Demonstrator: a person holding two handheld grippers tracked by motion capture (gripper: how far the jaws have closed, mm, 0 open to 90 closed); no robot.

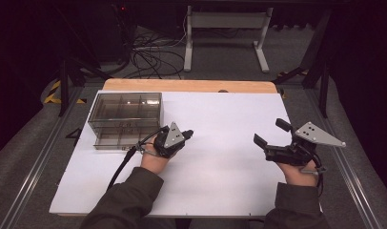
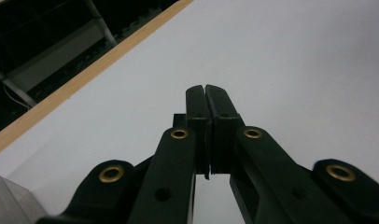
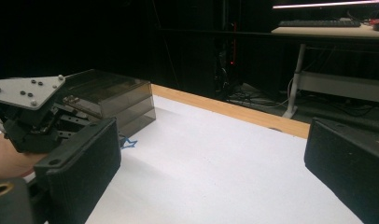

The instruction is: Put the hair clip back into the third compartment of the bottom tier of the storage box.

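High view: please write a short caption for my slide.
Person holds shut left gripper beside smoky compartment box, open right gripper apart.

white table top (image 1: 220, 143), light wood edge at 12 o'clock. smoky translucent grey-brown box (image 1: 126, 119). black left gripper (image 1: 188, 134), grey plate, brass rivets. black right gripper (image 1: 271, 132). dark olive sleeves (image 1: 129, 200).

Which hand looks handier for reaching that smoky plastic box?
Probably the left. The left gripper sits right beside the box, jaws shut on nothing. The right gripper, jaws open, is across the table, well apart from it.
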